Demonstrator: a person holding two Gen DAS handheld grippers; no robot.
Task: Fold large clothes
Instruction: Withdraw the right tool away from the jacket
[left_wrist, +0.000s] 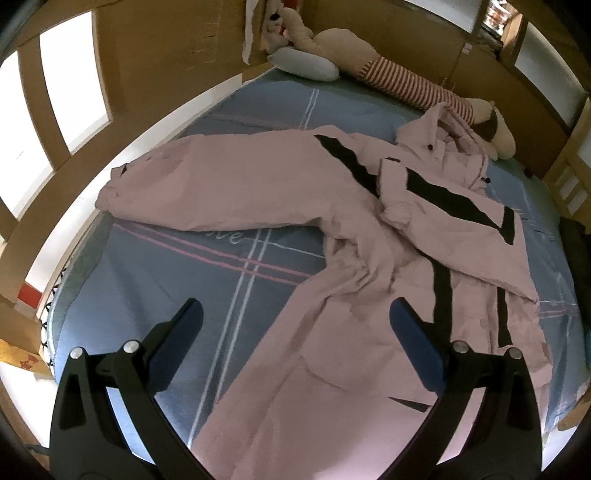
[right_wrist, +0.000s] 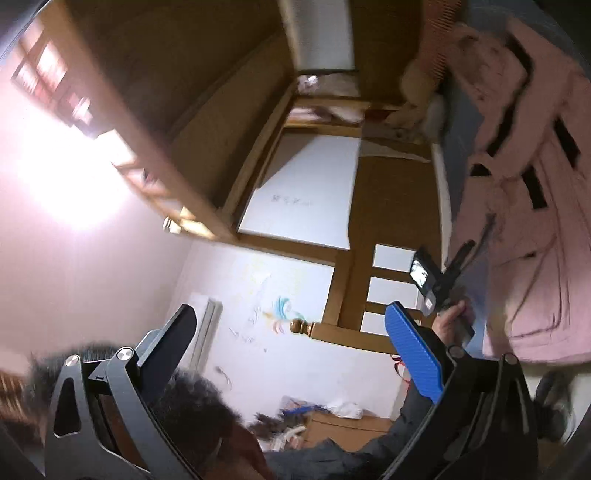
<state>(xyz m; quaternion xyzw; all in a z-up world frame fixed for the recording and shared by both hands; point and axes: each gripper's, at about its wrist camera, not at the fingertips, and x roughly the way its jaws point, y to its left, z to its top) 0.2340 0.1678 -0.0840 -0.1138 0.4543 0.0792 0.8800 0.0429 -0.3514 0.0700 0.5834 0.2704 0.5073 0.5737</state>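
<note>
A large pink jacket (left_wrist: 332, 229) with black stripes lies spread on the blue bed sheet (left_wrist: 177, 280), one sleeve (left_wrist: 207, 181) stretched left, its hood (left_wrist: 436, 136) toward the far right. My left gripper (left_wrist: 295, 314) hovers open above the jacket's lower part, nothing between its fingers. In the right wrist view the camera is rolled sideways; my right gripper (right_wrist: 291, 317) is open and empty, pointing at the wall and bed frame. The pink jacket (right_wrist: 532, 206) shows at the right edge, and a hand (right_wrist: 448, 325) holds the left gripper near it.
Plush toys (left_wrist: 332, 48) and a striped pillow (left_wrist: 410, 85) lie along the bed's far edge. A wooden bed frame (left_wrist: 66, 173) runs around the mattress. The person's hair (right_wrist: 184, 402) and dark sleeve (right_wrist: 369, 450) fill the right wrist view's lower part, with clutter on the floor (right_wrist: 306, 417).
</note>
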